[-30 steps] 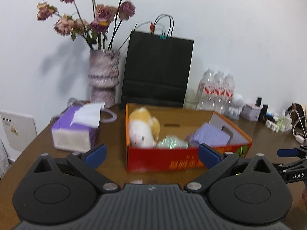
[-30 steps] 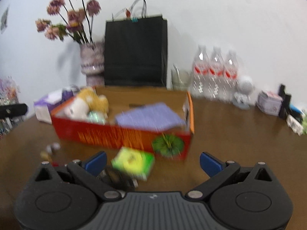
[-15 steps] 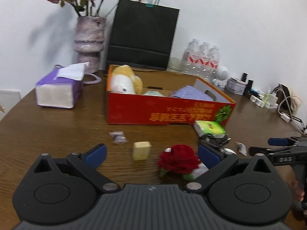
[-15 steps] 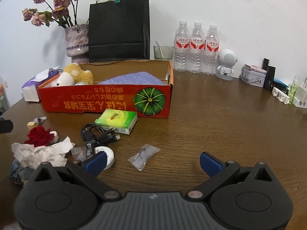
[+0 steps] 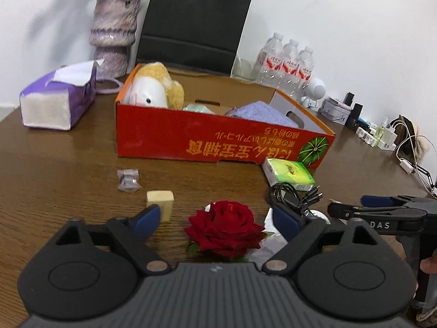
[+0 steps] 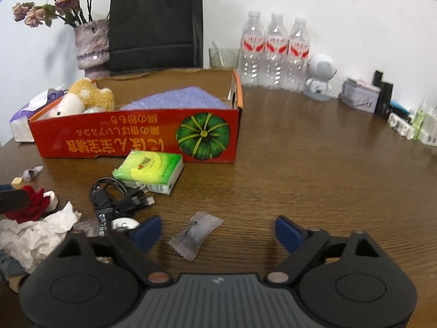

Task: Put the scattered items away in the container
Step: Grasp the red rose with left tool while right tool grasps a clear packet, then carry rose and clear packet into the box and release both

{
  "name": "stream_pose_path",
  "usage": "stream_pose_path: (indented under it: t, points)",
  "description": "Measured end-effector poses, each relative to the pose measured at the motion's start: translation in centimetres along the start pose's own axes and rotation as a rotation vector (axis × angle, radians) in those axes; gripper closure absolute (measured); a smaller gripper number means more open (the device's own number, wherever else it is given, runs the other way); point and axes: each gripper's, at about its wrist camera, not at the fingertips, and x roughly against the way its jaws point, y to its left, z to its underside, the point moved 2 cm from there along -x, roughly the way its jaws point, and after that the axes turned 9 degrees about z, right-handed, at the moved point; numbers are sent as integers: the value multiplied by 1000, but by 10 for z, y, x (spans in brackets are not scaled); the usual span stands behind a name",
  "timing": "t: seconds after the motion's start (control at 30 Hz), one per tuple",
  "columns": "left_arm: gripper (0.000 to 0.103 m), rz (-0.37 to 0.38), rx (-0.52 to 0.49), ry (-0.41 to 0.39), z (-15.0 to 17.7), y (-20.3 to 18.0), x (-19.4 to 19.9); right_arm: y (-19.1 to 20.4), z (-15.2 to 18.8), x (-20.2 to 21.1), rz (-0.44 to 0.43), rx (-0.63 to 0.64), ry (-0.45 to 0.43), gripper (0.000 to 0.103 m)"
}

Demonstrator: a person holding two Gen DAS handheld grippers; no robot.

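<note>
Your left gripper [image 5: 215, 217] has its jaws spread wide, holding nothing, with the red rose [image 5: 225, 227] lying on the tabletop [image 5: 68, 180] between the blue tips. Your right gripper [image 6: 217, 231] is likewise wide open and empty, and a small clear wrapper [image 6: 195, 233] lies between its tips.

The red cardboard box [image 6: 131, 143] sits further back and already holds a plush toy [image 5: 153, 90] and a folded purple cloth [image 6: 174, 99]. In front of it, apart from its wall, lies the green tissue pack [image 6: 148, 172], with a coiled black cable [image 6: 117, 199] just beside it. A small yellow block [image 5: 159, 201] and a crumpled candy wrapper [image 5: 127, 180] lie to the left of the rose; white crumpled paper [image 6: 38, 232] seems to touch the rose, though the edge of the view blurs it.
</note>
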Motion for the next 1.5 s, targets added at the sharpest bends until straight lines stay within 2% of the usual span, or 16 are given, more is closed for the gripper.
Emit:
stream_pose_path:
  t: [0.1,0.13,0.17,0.23,0.43,0.9,1.17,1.5]
  points:
    - [40,-3,11,25,3,1,-8,0,1,0,-19,-2,-3,39]
    - [46,-1,20,30,5,1,-9,1,2,2,-26,0,-9,51]
    - [48,0,25,27,6,2,-9,1,3,4,-35,3,-17,67]
    - [52,2,24,12,7,2,-6,2,4,7,-51,3,-26,85]
    - [53,5,22,-23,12,3,10,-2,7,12,-81,-29,-37,86]
    - [53,-19,67,-72,14,16,44,-9,11,32,-75,-72,-102,86]
    - [53,-1,25,-173,-18,9,63,-13,-7,44,-103,-87,-159,86]
    - [53,57,2,-261,-76,-1,45,-3,-71,51,-108,-62,-277,86]
